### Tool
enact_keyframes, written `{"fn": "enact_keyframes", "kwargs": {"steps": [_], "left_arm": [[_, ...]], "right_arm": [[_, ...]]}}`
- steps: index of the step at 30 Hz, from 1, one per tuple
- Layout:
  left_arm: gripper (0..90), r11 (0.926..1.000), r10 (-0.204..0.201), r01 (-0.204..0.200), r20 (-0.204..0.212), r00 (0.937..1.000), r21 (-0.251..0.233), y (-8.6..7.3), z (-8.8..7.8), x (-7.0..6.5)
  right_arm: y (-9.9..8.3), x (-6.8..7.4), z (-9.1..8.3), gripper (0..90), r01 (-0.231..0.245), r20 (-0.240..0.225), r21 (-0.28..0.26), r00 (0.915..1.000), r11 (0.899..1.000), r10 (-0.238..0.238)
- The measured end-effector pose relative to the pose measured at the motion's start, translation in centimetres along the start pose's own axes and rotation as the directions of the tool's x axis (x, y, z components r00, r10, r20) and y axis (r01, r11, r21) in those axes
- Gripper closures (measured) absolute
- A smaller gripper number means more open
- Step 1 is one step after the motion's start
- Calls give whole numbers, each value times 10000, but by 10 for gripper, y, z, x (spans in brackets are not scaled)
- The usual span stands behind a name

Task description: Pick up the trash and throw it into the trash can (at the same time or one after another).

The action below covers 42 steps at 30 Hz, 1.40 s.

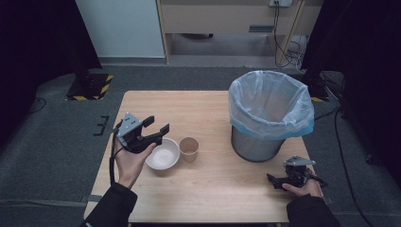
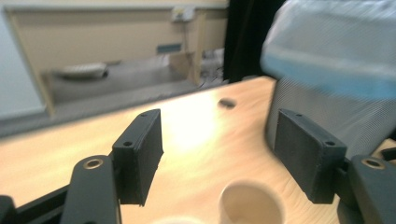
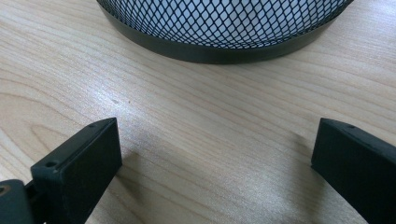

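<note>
My left gripper is held above the table's left side, open, with nothing between its jaws. Just below and to its right sit a white bowl and a brown paper cup, side by side. In the left gripper view the open gripper looks over the cup, and the bowl's rim peeks in at the bottom edge. My right gripper rests low near the table's front right, open and empty. In the right gripper view the gripper faces the mesh base of the bin.
A metal mesh bin lined with a pale blue bag stands at the table's right; the bin also looms at the right of the left gripper view. The wooden table has bare room at the back left and front middle. A small dark spot marks its surface.
</note>
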<state>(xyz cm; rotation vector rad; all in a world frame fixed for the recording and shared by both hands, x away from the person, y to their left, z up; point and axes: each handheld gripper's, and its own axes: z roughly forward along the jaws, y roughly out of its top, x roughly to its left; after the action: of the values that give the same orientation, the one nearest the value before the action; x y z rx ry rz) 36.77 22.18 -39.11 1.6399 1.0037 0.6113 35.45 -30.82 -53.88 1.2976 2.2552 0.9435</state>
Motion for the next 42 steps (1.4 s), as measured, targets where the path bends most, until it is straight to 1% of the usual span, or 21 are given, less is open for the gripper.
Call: {"fn": "enact_keyframes", "kwargs": {"steps": [1,3,5,6,8,9,11,12,14,15,17,20,21,24,25,33,36,42], "left_arm": [[318,9999,-34,35,-98,9999,143,-7,-1,4],[316,9984,-173,199,-472,9987,538,-26,0,16],[312,9961,-310,370,-742,9968,807,-38,0,24],[311,9940,-450,532,-856,9953,955,-47,1,29],[313,9907,-576,694,-1019,9931,1170,-58,2,35],[318,9881,-685,834,-1155,9909,1294,-66,3,40],[332,9815,-668,896,-1359,9885,1694,-73,5,46],[337,9796,-642,902,-1454,9873,1797,-76,6,49],[349,9760,-814,1099,-1533,9848,1878,-80,8,53],[354,9736,-823,1132,-1573,9841,1984,-83,10,55],[369,9699,-724,1069,-1603,9844,2187,-87,13,57],[405,9626,-954,1309,-1556,9832,2372,-93,17,59],[412,9597,-918,1292,-1560,9835,2495,-95,19,60],[456,9498,-1038,1430,-1509,9831,2784,-101,23,60],[466,9465,-1008,1416,-1515,9833,2899,-102,24,60],[572,9279,-949,1391,-1418,9853,3459,-109,30,59],[622,9235,-1053,1472,-1349,9852,3541,-110,31,59],[752,9187,-1164,1631,-1480,9821,3598,-109,28,60]], "right_arm": [[0,0,0,19,1,1,-2,10000,10000,-1],[0,0,0,19,44,9,-9,10000,10000,-44],[0,0,0,20,6,2,-1,10000,10000,-6],[0,0,0,19,-1,1,0,10000,10000,1],[0,0,0,19,2,0,1,10000,10000,-2],[0,0,0,19,1,0,-1,10000,10000,-1],[0,0,0,20,7,2,0,10000,10000,-7],[0,0,0,19,3,1,1,10000,10000,-3],[0,0,0,20,7,5,0,10000,10000,-7],[0,0,0,20,6,4,0,10000,10000,-6],[0,0,0,20,9,2,-1,10000,10000,-9],[0,0,0,20,5,2,1,10000,10000,-5],[0,0,0,20,43,9,-5,10000,10000,-43],[0,0,0,20,44,10,-5,10000,10000,-44],[0,0,0,20,46,10,-5,10000,10000,-46],[0,0,0,20,4,2,1,10000,10000,-4],[0,0,0,20,50,11,-5,10000,10000,-50],[0,0,0,20,5,2,2,10000,10000,-5]]}}
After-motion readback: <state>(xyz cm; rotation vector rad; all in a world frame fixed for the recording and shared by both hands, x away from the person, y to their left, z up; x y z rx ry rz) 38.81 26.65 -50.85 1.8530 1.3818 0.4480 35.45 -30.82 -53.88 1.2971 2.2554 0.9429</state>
